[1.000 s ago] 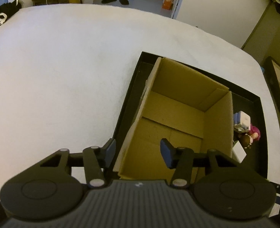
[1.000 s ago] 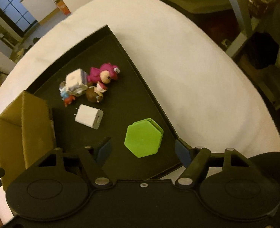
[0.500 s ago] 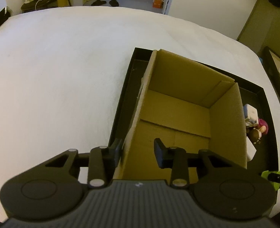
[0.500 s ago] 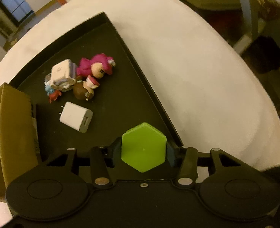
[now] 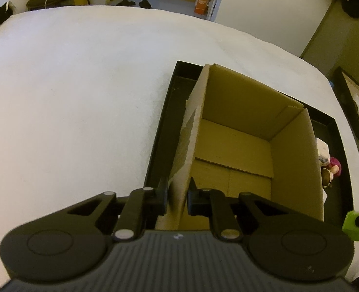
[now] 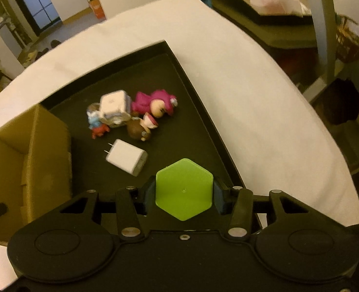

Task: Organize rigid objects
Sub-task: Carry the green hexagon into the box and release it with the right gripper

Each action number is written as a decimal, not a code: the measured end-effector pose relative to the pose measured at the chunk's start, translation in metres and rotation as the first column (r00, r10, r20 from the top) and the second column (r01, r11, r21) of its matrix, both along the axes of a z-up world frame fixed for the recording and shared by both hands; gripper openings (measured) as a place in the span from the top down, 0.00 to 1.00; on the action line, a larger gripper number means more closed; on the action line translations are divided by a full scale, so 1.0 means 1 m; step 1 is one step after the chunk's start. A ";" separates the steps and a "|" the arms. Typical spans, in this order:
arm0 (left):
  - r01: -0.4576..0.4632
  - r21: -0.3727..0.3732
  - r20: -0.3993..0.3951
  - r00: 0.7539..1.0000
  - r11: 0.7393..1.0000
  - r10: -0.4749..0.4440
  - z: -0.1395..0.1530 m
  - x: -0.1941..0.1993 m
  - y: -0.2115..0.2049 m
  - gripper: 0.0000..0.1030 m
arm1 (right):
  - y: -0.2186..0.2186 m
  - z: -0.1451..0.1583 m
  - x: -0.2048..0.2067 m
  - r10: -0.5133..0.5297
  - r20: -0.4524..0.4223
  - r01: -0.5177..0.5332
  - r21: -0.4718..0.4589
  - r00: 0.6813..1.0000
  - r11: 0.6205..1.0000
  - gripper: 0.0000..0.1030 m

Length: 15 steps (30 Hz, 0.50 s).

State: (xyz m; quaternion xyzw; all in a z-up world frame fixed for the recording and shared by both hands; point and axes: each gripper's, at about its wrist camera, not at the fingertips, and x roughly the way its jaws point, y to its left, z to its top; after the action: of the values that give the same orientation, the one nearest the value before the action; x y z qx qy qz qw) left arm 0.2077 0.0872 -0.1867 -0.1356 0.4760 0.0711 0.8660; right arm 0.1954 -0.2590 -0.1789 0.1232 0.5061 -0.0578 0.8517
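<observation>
**Both grips made: box wall pinched, green piece lifted**

A second ago both sets of jaws stood wide apart; now both have closed. The left gripper (image 5: 177, 198) has narrowed onto the left wall of the cardboard box (image 5: 242, 146), with that wall running straight out between its jaws, so the box looks steadied. The right gripper (image 6: 183, 194) now clenches the green hexagonal piece (image 6: 184, 188), which earlier lay just ahead of the open jaws on the black tray (image 6: 199, 112) and now sits squarely between them, apparently raised off the tray floor. Ahead of the right jaws and to their left lie the white charger (image 6: 127, 157) and the cluster of toy figures (image 6: 130, 112), untouched. The box stands further left of those jaws, so carrying the green piece into it seems the likely next step, with the rest to follow.
</observation>
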 end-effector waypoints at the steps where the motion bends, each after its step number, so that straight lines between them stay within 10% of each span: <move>1: 0.000 -0.010 -0.001 1.000 1.000 0.000 0.000 0.000 0.001 0.86 | 0.002 0.005 -0.002 0.009 0.015 -0.009 0.004 1.000 1.000 0.55; 15: 0.013 -0.063 -0.021 1.000 0.998 -0.015 -0.005 0.008 -0.002 0.84 | 0.057 0.045 -0.008 0.114 0.122 -0.112 -0.023 0.986 0.993 0.55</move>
State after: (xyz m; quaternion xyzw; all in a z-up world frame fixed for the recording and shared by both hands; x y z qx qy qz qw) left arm 0.2157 0.0849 -0.1916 -0.1587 0.4879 0.0515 0.8568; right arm 0.1879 -0.2023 -0.1336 0.0908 0.4581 -0.0057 0.8842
